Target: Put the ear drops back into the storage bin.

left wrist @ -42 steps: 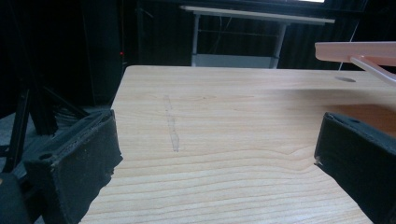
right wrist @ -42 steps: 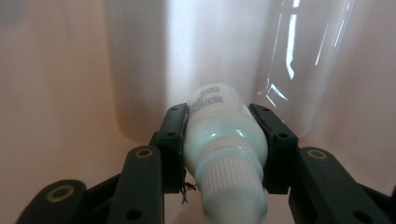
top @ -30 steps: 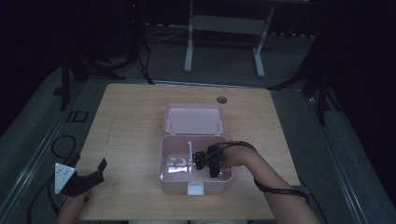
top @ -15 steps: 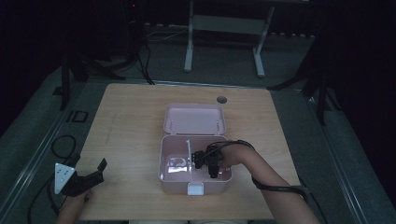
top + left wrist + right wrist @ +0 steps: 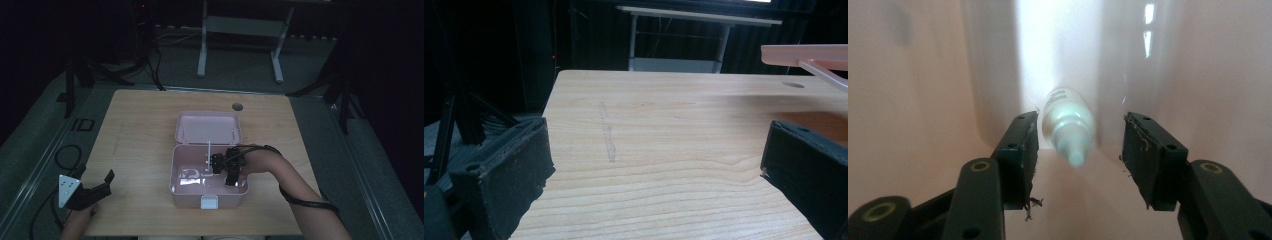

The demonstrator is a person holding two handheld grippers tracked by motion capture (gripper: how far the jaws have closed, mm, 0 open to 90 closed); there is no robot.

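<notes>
Wood table in a dark room, metal stand behind. I see the pink box open mid-table, my right gripper inside, jaws spread around a small bottle. Left gripper idles near-left, jaws spread.

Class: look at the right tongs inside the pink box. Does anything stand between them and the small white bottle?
Nothing visible does. The right tongs are open around the small white bottle, one jaw on each side, inside the pink box.
</notes>
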